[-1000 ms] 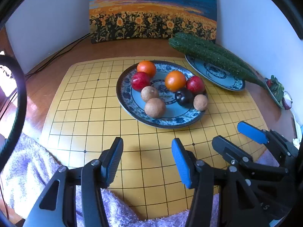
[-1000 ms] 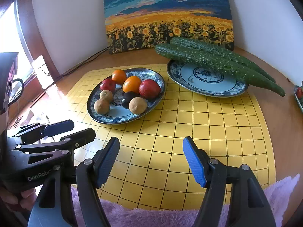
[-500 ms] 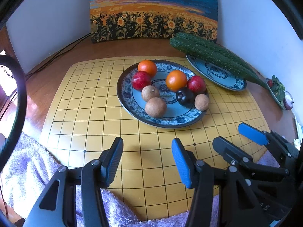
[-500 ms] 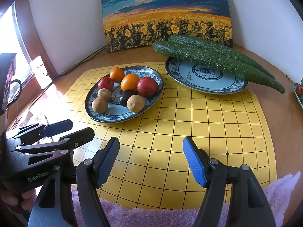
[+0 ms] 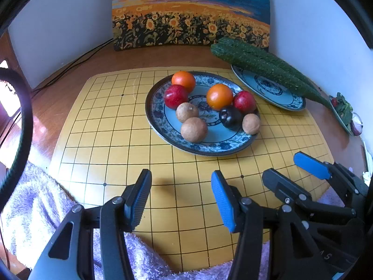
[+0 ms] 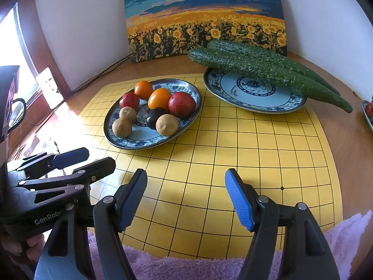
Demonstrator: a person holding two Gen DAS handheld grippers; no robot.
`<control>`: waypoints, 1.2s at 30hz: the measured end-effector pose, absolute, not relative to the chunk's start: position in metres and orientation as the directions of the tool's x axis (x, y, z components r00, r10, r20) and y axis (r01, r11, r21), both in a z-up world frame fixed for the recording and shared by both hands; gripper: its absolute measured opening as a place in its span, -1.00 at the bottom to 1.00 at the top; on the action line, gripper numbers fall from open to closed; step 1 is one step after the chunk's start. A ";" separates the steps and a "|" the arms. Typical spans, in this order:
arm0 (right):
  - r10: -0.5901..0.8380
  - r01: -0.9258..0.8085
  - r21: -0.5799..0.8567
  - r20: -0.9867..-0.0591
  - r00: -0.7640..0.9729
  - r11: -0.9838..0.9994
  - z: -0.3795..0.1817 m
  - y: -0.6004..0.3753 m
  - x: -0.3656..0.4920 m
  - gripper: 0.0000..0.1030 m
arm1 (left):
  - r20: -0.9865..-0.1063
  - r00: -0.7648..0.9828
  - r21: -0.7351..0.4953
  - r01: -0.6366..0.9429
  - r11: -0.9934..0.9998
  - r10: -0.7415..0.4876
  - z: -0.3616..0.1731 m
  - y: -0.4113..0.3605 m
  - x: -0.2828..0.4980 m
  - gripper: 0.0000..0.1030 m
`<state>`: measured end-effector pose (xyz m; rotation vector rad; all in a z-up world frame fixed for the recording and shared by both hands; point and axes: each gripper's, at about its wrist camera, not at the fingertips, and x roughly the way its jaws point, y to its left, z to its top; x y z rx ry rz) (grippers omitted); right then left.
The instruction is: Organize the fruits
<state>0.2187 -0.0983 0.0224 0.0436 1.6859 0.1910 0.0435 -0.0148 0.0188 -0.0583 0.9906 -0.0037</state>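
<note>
My left gripper hovering over the near yellow grid board, jaws partly apart, nothing between them, my right gripper wider and empty too, fruit plate ahead at centre-left, cucumbers across the far-right plate

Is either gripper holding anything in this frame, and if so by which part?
Nothing is held. The left gripper and right gripper both stand open over the yellow grid board, with no fruit between the jaws.
</note>
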 end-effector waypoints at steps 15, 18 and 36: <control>0.140 -0.082 0.152 -0.982 -0.126 0.985 0.022 -0.098 0.219 0.38 | -0.836 0.548 -0.051 -0.023 0.998 -0.030 0.018 -0.015 0.044 0.09; 0.140 -0.082 0.151 -0.982 -0.127 0.985 0.022 -0.098 0.218 0.38 | -0.836 0.548 -0.050 -0.023 0.998 -0.029 0.018 -0.015 0.044 0.09; 0.138 -0.084 0.150 -0.982 -0.129 0.985 0.021 -0.098 0.218 0.38 | -0.838 0.544 -0.052 -0.022 0.998 -0.032 0.015 -0.013 0.044 0.09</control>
